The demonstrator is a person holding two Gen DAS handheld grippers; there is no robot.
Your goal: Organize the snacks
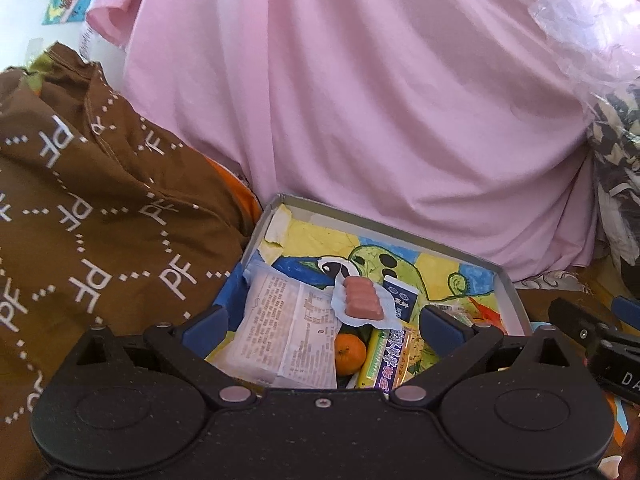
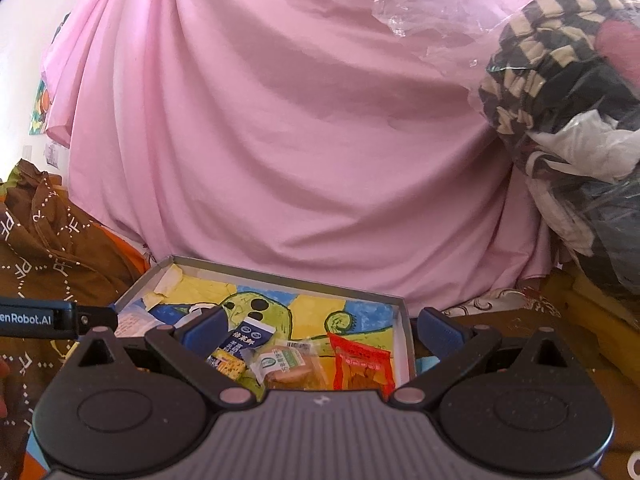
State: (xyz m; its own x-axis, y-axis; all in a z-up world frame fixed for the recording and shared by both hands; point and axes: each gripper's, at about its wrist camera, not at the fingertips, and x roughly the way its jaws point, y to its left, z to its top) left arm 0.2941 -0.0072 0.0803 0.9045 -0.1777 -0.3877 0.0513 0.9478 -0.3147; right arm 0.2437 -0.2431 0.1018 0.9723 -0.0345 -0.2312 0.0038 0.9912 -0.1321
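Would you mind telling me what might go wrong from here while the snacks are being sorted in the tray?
1. The pink wafer pack lies loosely on top of other packets, so a nudge from the open left gripper may tip it off.
2. The small orange is wedged under wrappers and could get squashed.
3. The red packet sits against the tray wall, leaving the open right gripper little room.
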